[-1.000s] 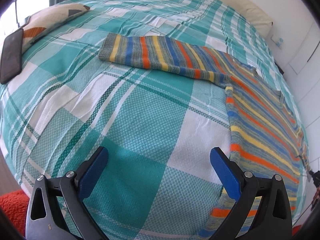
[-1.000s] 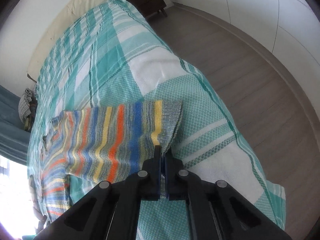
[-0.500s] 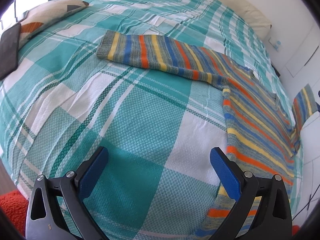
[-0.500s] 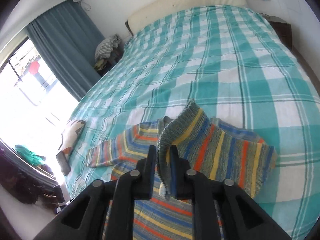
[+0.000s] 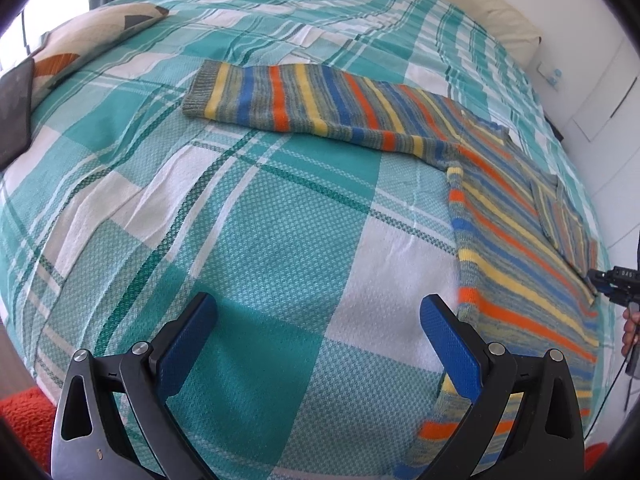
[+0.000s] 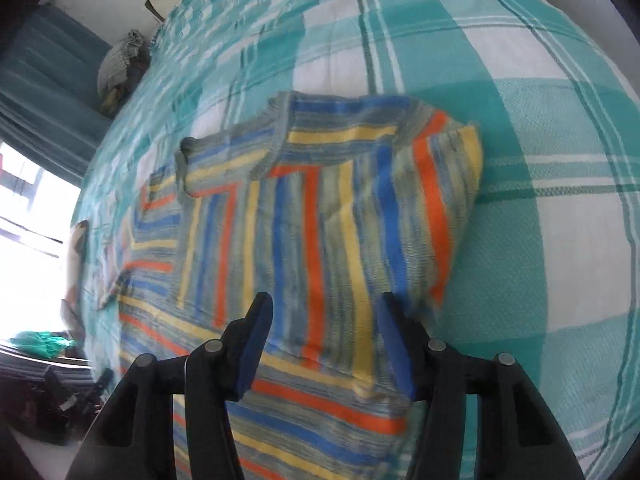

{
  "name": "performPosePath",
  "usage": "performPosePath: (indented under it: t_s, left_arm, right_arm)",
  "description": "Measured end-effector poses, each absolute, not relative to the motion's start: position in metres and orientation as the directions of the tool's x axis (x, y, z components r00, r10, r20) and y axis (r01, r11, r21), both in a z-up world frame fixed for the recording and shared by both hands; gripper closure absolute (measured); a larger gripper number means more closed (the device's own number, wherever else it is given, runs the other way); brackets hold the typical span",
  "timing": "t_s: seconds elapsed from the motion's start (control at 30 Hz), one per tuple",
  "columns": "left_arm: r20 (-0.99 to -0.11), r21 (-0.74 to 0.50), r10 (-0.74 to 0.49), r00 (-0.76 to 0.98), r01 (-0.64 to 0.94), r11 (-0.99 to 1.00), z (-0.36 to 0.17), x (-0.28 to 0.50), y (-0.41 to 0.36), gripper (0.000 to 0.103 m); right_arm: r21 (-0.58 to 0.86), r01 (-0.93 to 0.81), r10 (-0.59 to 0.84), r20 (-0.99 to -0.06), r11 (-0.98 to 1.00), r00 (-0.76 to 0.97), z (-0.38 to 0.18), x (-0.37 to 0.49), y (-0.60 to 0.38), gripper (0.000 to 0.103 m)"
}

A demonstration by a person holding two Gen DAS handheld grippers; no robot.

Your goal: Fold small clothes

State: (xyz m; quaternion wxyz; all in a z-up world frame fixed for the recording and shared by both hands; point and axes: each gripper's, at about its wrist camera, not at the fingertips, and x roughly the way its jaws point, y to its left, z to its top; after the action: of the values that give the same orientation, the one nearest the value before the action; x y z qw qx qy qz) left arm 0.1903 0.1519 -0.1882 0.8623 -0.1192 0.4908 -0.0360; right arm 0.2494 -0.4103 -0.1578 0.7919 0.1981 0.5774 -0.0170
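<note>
Bedspread (image 5: 256,240) bare between striped sweater (image 5: 520,248) and edge.

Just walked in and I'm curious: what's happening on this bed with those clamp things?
A person is folding a striped sweater on a bed with a checked bedspread, holding a clamp tool in each hand. One sleeve already lies folded across the sweater's body; the right gripper hangs just above it, jaws closing with nothing pinched between them. The other sleeve lies stretched out flat on the bedspread. The left gripper hovers open over the bedspread, holding nothing.
</note>
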Motion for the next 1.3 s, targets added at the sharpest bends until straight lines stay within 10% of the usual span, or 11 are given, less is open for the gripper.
performPosePath:
  t_s: [0.13,0.3,0.43,0.53,0.67,0.83,1.07,1.13,1.17,1.3]
  left_arm:
    - [-0.84,-0.222,-0.167,0.515,-0.046,0.974,-0.189,0.19,0.15,0.001]
    - [-0.848,-0.195,-0.144,0.51,-0.047,0.98,-0.192,0.194,0.145,0.001]
    - [-0.853,-0.16,-0.123,0.507,-0.03,0.987,-0.193,0.19,0.143,0.001]
    - [-0.854,-0.152,-0.124,0.505,-0.015,0.988,-0.192,0.187,0.143,0.001]
    - [-0.857,-0.156,-0.125,0.5,-0.022,0.987,-0.193,0.189,0.144,0.001]
    - [-0.858,-0.146,-0.113,0.5,-0.026,0.989,-0.194,0.189,0.142,0.001]
    - [-0.862,-0.087,-0.07,0.503,-0.012,0.996,-0.197,0.188,0.134,0.001]
    - [-0.861,-0.072,-0.059,0.505,-0.005,0.997,-0.197,0.186,0.132,0.001]
    - [-0.861,-0.069,-0.06,0.505,0.0,0.998,-0.197,0.186,0.133,0.001]
    - [-0.861,-0.075,-0.071,0.503,0.012,0.997,-0.197,0.183,0.135,0.001]
  right_arm:
    - [0.178,0.327,0.017,-0.898,0.928,0.44,-0.139,0.225,-0.436,0.077]
    - [0.385,0.106,0.299,-0.838,0.917,0.457,-0.131,0.222,-0.41,0.073]
    - [0.198,0.206,0.118,-0.93,0.958,0.347,-0.169,0.22,-0.405,0.089]
    - [0.139,0.278,0.005,-0.9,0.951,0.435,-0.147,0.197,-0.412,0.079]
    - [0.302,0.118,0.215,-0.857,0.946,0.469,-0.126,0.157,-0.392,0.065]
    - [0.213,0.088,0.169,-0.92,0.973,0.353,-0.152,0.11,-0.367,0.065]
    - [0.48,0.234,0.341,-0.822,0.845,0.456,-0.177,0.094,-0.409,0.064]
    - [0.543,0.195,0.41,-0.783,0.817,0.467,-0.181,0.102,-0.407,0.075]
    - [0.539,0.161,0.424,-0.785,0.827,0.45,-0.182,0.106,-0.402,0.098]
    - [0.282,0.186,0.187,-0.892,0.941,0.411,-0.179,0.102,-0.395,0.1]
